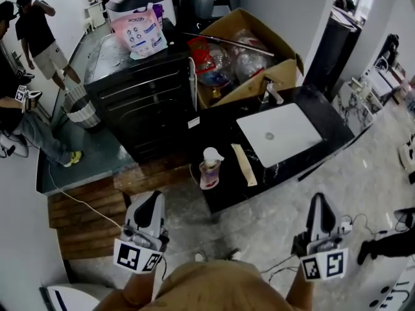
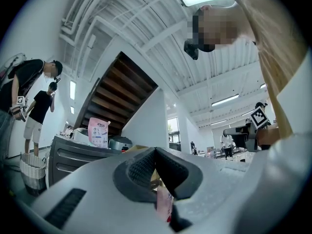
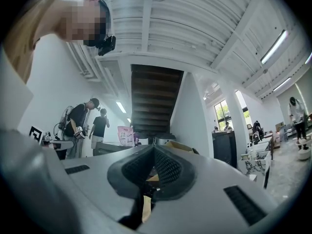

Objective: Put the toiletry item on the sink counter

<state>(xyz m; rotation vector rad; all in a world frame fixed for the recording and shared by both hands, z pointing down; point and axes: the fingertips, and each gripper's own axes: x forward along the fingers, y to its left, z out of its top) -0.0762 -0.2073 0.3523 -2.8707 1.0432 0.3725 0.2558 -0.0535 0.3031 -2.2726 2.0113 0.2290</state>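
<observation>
A pink bottle [image 1: 209, 168] with a white pump cap stands upright near the front left corner of the black sink counter [image 1: 312, 102]. A flat tan tube-like item [image 1: 244, 164] lies beside it, between the bottle and the white basin [image 1: 279, 135]. My left gripper [image 1: 155, 197] hangs shut and empty in front of the counter, short of the bottle. My right gripper [image 1: 319, 198] is shut and empty too, off the counter's front right. In the left gripper view the shut gripper [image 2: 155, 150] points up, with the pink bottle [image 2: 165, 204] showing below the jaws. The right gripper [image 3: 154, 147] is likewise shut.
A faucet [image 1: 271, 91] stands behind the basin. An open cardboard box [image 1: 249, 50] of plastic bags sits at the back. A black cabinet [image 1: 146, 89] carries a pink pouch [image 1: 139, 34]. A white basket [image 1: 81, 111], two people [image 1: 32, 37] and wooden steps [image 1: 84, 212] are at the left.
</observation>
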